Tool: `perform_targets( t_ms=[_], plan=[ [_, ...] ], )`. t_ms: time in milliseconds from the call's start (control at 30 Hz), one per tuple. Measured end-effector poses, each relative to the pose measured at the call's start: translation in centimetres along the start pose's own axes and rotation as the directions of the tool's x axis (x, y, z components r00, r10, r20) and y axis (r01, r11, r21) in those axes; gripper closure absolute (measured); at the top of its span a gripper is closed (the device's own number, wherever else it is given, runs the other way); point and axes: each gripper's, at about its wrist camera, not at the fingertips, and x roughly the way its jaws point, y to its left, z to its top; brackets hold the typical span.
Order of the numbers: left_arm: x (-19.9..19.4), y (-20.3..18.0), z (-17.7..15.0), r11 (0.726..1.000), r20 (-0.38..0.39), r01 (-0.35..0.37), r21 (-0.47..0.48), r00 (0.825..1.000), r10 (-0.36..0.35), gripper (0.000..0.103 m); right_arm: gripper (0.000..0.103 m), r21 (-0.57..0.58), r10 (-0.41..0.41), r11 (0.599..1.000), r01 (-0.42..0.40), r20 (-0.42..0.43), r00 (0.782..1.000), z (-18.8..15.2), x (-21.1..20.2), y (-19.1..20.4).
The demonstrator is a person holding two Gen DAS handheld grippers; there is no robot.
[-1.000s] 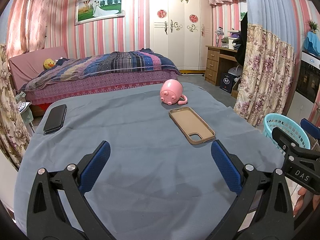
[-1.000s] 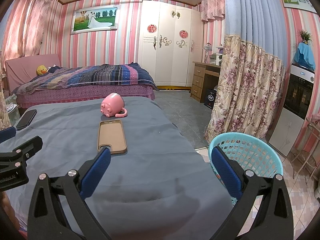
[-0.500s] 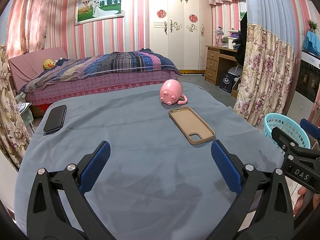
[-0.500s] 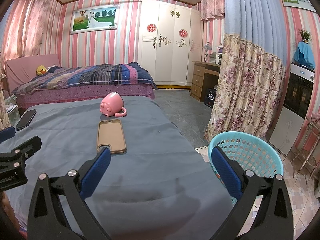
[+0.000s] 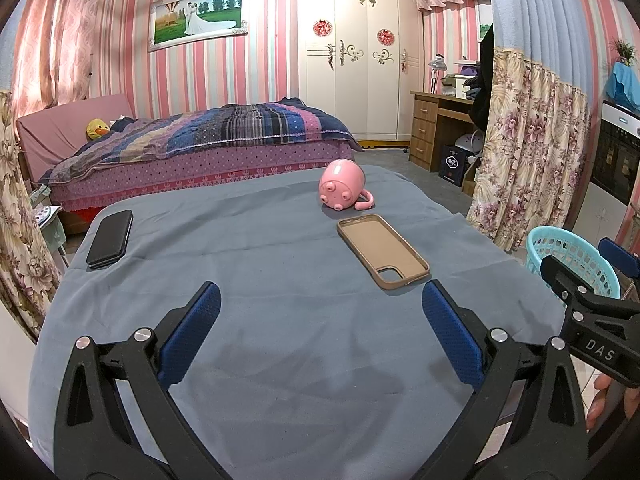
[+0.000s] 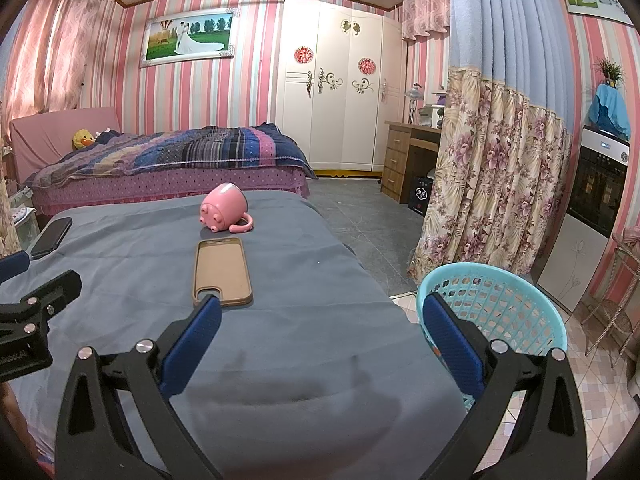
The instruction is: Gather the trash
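**Both grippers wide and empty, basket waiting at the table's right edge**

Here we are over the grey-clothed table (image 5: 280,340), and the left gripper (image 5: 320,308) hovers low at the near edge, blue pads spread wide, nothing between them. The right gripper (image 6: 320,320) sits alongside, just as wide, just as empty; its left pad only overlaps the near end of the tan phone case (image 6: 222,272) in this view, and I judge it is not touching.

Where's the trash? None that I can pick out on the cloth. What lies there is the phone case, open side up, the pink pig mug (image 5: 343,191) tipped on its side just beyond it, and a black phone (image 5: 110,239) off at the far left edge.

The turquoise basket (image 6: 516,292) stands on the floor right against the table's right side, below the edge, a sensible spot for a short drop from the right gripper. Its contents are hidden behind the mesh wall. With everything open and idle, this reads as the task's start or its finish; I cannot tell which.
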Motion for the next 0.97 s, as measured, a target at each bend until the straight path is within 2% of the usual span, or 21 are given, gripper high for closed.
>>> perform_targets(
  t_ms=[967],
  plan=[
    [-0.02, -0.17, 0.03, 1.000, 0.002, 0.003, 0.002, 1.000, -0.003, 0.005, 0.005, -0.002, -0.001, 1.000, 0.001, -0.003, 1.000, -0.02, 0.09, -0.06]
  ],
)
